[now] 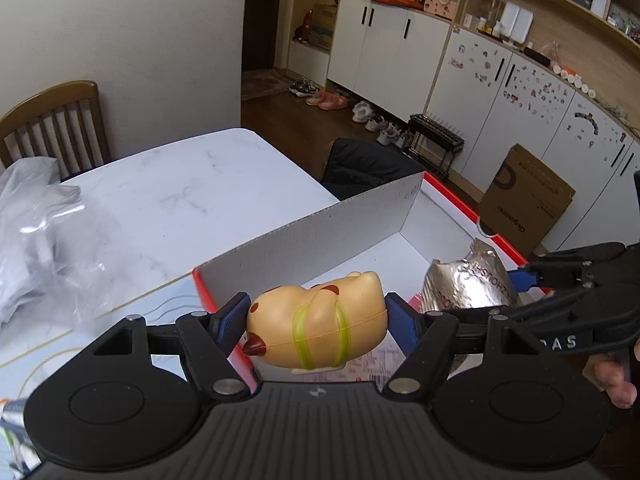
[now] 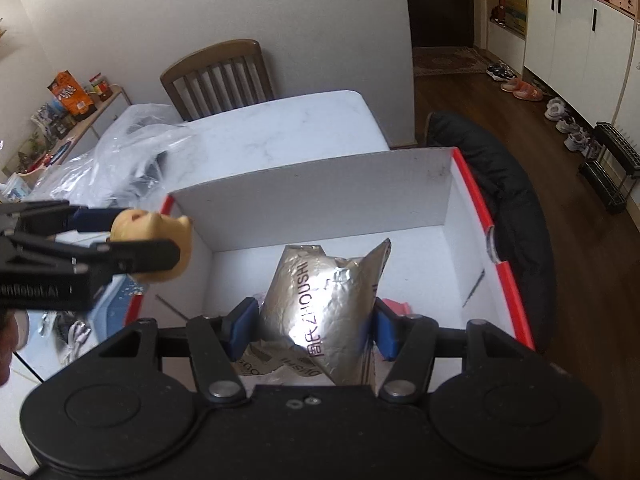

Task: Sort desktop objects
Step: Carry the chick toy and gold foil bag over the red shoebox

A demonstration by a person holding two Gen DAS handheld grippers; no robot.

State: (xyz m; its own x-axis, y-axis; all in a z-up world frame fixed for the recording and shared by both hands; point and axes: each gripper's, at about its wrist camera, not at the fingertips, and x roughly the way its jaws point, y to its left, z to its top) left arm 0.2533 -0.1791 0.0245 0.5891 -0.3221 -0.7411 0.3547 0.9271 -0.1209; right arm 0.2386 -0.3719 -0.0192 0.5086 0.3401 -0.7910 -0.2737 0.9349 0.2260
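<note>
Toy figure (image 1: 318, 322), a yellow plastic animal with green straps, sits clamped between the blue pads of my left gripper (image 1: 316, 326), held above the near-left corner of the red-edged cardboard box (image 2: 472, 200). My right gripper (image 2: 310, 326) is clamped on a crinkled silver foil pouch (image 2: 324, 300), which hangs over the middle of the box, inside its white walls. Beyond the box's left wall, a clear plastic bag (image 2: 120, 152) lies on the marble table (image 2: 280, 128).

Toy (image 1: 320, 320) glossy smooth plastic; pouch (image 2: 328, 300) crinkled shiny foil; box (image 2: 320, 196) matt cardboard; table (image 1: 180, 196) polished marble-look.
</note>
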